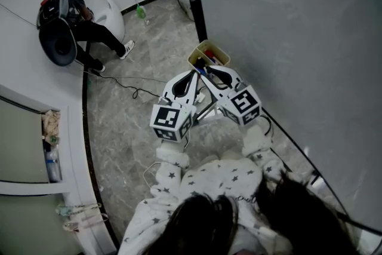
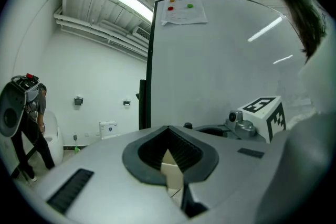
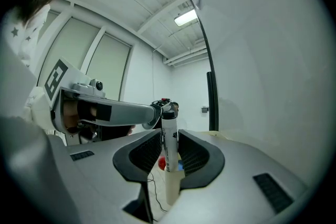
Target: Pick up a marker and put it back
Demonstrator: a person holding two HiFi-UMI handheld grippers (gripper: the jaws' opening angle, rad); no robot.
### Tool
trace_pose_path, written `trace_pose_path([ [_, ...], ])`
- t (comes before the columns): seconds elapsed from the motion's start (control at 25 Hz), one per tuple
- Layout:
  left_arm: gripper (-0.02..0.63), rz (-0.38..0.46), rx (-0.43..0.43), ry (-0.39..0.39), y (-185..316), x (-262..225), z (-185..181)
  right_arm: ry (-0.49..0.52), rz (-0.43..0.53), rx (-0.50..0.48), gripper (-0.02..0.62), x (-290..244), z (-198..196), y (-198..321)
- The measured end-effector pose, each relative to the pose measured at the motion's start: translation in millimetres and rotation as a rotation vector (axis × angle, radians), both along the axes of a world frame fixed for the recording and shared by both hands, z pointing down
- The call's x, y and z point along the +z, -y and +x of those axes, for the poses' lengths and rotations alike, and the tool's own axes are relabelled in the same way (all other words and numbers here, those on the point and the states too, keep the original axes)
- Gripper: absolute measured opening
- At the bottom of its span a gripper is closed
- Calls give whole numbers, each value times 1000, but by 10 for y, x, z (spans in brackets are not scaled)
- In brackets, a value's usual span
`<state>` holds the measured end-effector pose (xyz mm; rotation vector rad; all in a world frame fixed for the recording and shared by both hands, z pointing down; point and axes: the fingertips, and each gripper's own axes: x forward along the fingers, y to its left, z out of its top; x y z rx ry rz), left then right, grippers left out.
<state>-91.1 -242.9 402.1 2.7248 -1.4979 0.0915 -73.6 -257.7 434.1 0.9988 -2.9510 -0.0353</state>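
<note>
The right tongs [image 3: 169, 136] are clamped on a white marker [image 3: 168, 123], their ribbed pads pressing its barrel from either side. The black cap end stands clear above the jaws and the lower end points down toward the cream box [image 1: 200, 52] just beyond the tips. The left tongs [image 2: 168, 131] are drawn together at the tips with nothing between the pads; only a wedge of the box's cream wall shows through the gap lower down. Gripping the marker mid-barrel and keeping it in line with the box below looks meant to let it slide straight down among the others, so I judge this as the lifted part of the task, with the marker over its holder and not yet let go. The left tongs seem parked just beside the right ones with no job of their own, perhaps ready to steady the box. The head view alone shows the layout: both tongs converge on the box, which sits against the foot of the whiteboard [image 1: 286, 39] to the right of the right tongs. The marker itself is too small there to pick out. The right gripper view settles the grip and also shows a red cap [image 3: 161, 164] and a blue one [image 3: 180, 166] in the box under the jaws. The left gripper view adds only its own shut jaws and the right tongs' marker cube off to its right.
</note>
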Motion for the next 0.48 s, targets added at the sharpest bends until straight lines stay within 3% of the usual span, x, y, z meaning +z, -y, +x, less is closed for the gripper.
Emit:
trace_pose_path([
  [0.16,2,2,-2,2,-8,-22,-5,15,8,9,84,-36,30,8],
  [0.28,2,3,-5,0,-47,-73,-29,42,4,14,164,-124,54,-21],
  [0.48,2,7,0,4,-96,-149,-37,65,23,33,163,-327,158,-106],
])
